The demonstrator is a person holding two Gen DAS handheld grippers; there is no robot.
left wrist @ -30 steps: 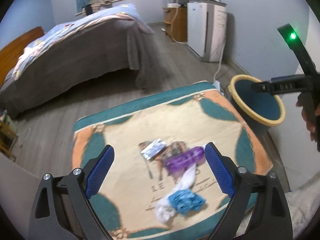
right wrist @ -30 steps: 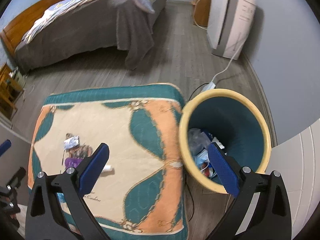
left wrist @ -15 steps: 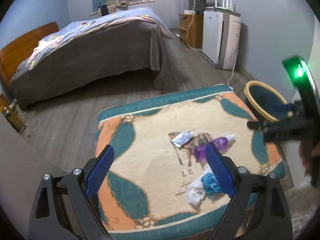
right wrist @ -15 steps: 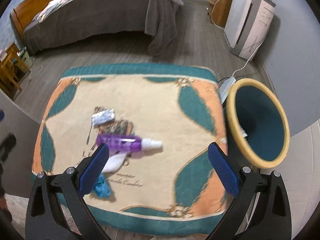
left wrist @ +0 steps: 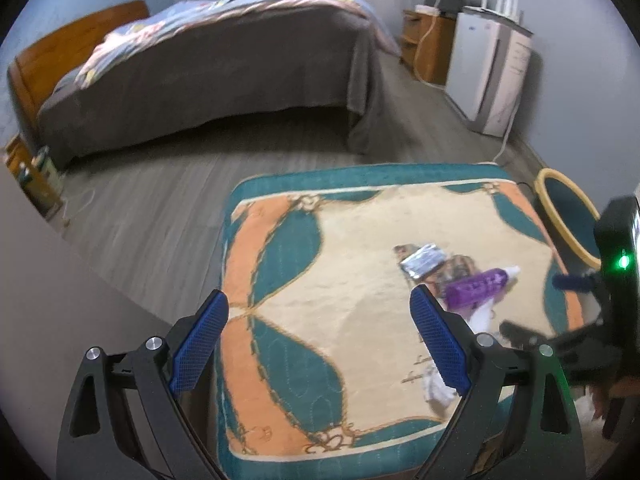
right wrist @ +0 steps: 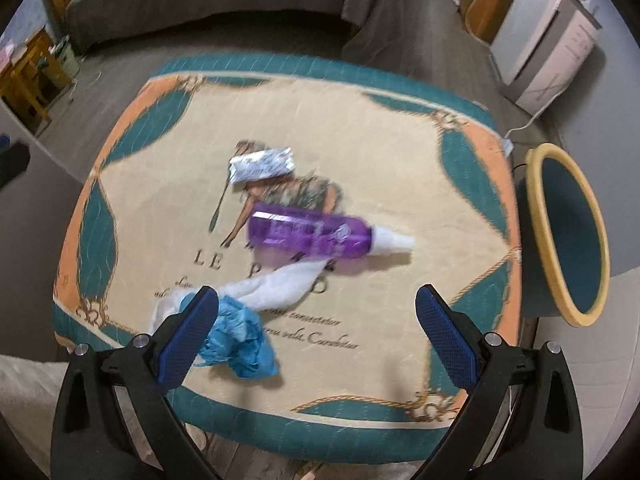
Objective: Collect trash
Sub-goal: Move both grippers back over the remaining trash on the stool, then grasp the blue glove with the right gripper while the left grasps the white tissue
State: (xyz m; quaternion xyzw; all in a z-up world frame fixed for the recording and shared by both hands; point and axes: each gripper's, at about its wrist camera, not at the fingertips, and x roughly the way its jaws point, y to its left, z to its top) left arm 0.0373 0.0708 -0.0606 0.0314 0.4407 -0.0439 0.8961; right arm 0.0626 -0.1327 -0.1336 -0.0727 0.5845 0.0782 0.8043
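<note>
A: What can you read on the patterned cloth (right wrist: 360, 128)?

B: In the right wrist view, big letters "LE" left of centre, then a "P" half hidden by the purple bottle (right wrist: 308, 236). Below, lines of script end in what looks like "Carabine", though I can't be sure. The bottle's label is blurred, unreadable.

A: Where does the trash lie?

B: All on the cloth. A silver foil wrapper (right wrist: 262, 165) sits above centre. The purple bottle lies on its side at centre, white cap pointing right. A white tissue (right wrist: 280, 286) runs from under it toward lower left, touching a crumpled blue wad (right wrist: 240, 334) near the bottom edge.

A: And the bin?

B: The yellow-rimmed teal bin (right wrist: 538, 240) stands at the right edge, just beside the cloth.

A: The claws?

B: The right gripper (right wrist: 316, 330) is spread wide with nothing in it, its left finger in front of the blue wad. The left gripper (left wrist: 318, 338) is also spread wide, holding nothing, low in its frame over the cloth's left half.
</note>
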